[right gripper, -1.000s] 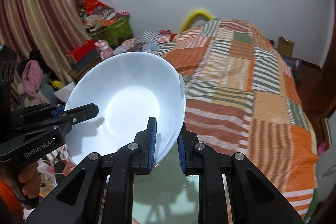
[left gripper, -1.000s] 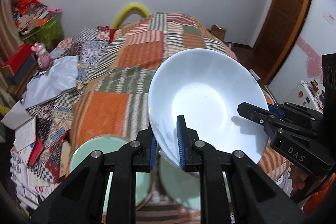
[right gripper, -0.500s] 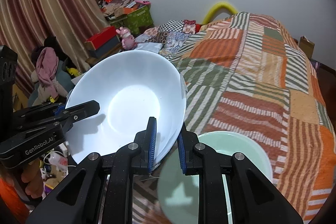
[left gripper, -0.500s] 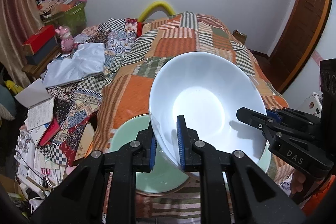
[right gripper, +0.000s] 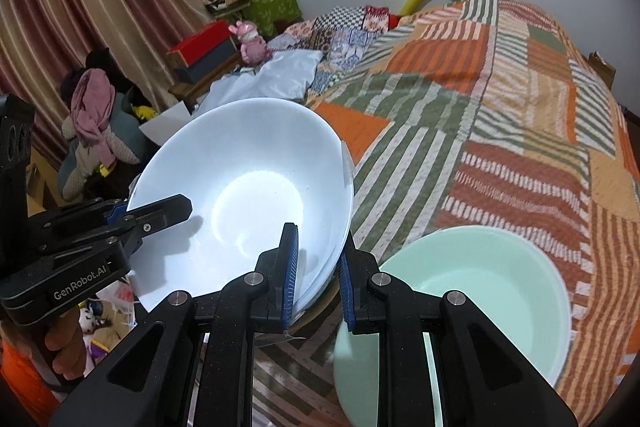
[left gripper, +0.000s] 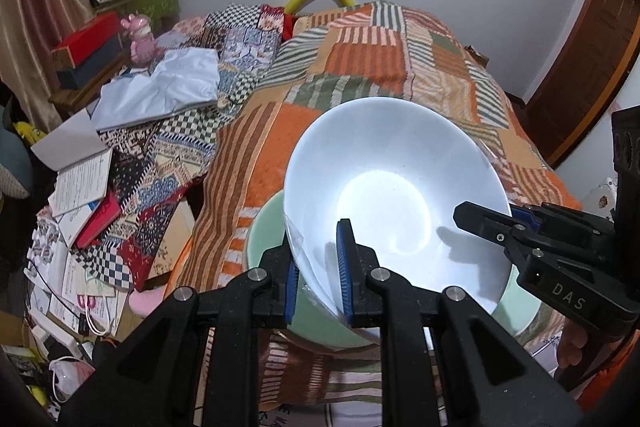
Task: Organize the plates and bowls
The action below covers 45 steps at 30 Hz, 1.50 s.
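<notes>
A large white bowl (left gripper: 394,187) is held in the air by both grippers, tilted toward me. My left gripper (left gripper: 318,269) is shut on its near-left rim. My right gripper (right gripper: 316,269) is shut on the opposite rim of the white bowl (right gripper: 248,195); it also shows in the left wrist view (left gripper: 516,227). A pale green bowl (right gripper: 472,291) sits on the bed below and to the right of the white bowl. In the left wrist view the green bowl (left gripper: 264,239) lies directly under the white one, mostly hidden.
The bed's striped patchwork quilt (right gripper: 500,99) stretches ahead. Left of the bed lie a white cloth (left gripper: 160,87), books and papers (left gripper: 80,195), a pink toy (left gripper: 140,39) and boxes. A wooden door (left gripper: 592,59) stands at right.
Both grippers have carried the white bowl back and down toward the near end of the bed. The green bowl has come into fuller view beneath and beside it.
</notes>
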Each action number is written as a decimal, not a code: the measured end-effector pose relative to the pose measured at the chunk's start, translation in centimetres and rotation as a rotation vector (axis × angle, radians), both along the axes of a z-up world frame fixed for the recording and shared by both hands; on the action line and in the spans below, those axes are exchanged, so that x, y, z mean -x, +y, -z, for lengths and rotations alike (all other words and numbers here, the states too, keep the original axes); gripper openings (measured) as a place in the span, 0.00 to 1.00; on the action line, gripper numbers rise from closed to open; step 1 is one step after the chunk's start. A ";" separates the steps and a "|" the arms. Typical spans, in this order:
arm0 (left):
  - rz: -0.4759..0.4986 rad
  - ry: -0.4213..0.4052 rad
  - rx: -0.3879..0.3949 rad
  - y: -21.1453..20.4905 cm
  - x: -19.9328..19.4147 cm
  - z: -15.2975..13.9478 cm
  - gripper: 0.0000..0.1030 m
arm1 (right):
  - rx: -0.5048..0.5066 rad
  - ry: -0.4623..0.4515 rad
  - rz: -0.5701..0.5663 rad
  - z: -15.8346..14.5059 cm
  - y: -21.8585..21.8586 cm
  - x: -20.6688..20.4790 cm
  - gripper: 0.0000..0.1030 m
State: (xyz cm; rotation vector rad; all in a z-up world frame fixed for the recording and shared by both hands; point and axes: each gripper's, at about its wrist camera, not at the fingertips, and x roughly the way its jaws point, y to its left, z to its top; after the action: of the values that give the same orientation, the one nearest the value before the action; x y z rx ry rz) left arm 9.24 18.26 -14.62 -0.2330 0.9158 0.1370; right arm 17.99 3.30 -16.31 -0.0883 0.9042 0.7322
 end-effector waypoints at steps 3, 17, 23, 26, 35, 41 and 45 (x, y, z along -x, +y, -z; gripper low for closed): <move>-0.007 0.021 0.005 0.5 -0.1 0.9 0.16 | 0.007 0.027 -0.007 0.8 0.5 -0.1 0.16; -0.014 0.092 0.019 1.8 0.0 4.3 0.16 | 0.053 0.083 -0.041 2.9 1.9 -0.1 0.17; -0.004 0.101 0.032 1.7 -0.2 4.7 0.17 | 0.060 0.090 -0.043 2.9 1.7 -0.1 0.18; -0.003 0.103 0.016 1.5 -0.2 4.9 0.17 | 0.060 0.095 -0.047 3.1 1.6 -0.2 0.19; -0.001 0.099 0.015 1.6 0.0 4.6 0.17 | 0.060 0.090 -0.040 3.0 1.1 -0.1 0.19; -0.018 0.071 -0.005 1.9 0.6 3.6 0.17 | 0.054 0.087 -0.043 2.8 0.7 0.0 0.20; -0.031 0.049 -0.010 2.4 1.3 2.9 0.17 | 0.050 0.083 -0.037 2.7 0.5 -0.2 0.20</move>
State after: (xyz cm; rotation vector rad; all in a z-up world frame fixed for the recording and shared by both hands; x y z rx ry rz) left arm 7.92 20.62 -17.51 -0.2350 0.9604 0.1768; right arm 18.20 3.78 -19.02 -0.1195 1.0024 0.7519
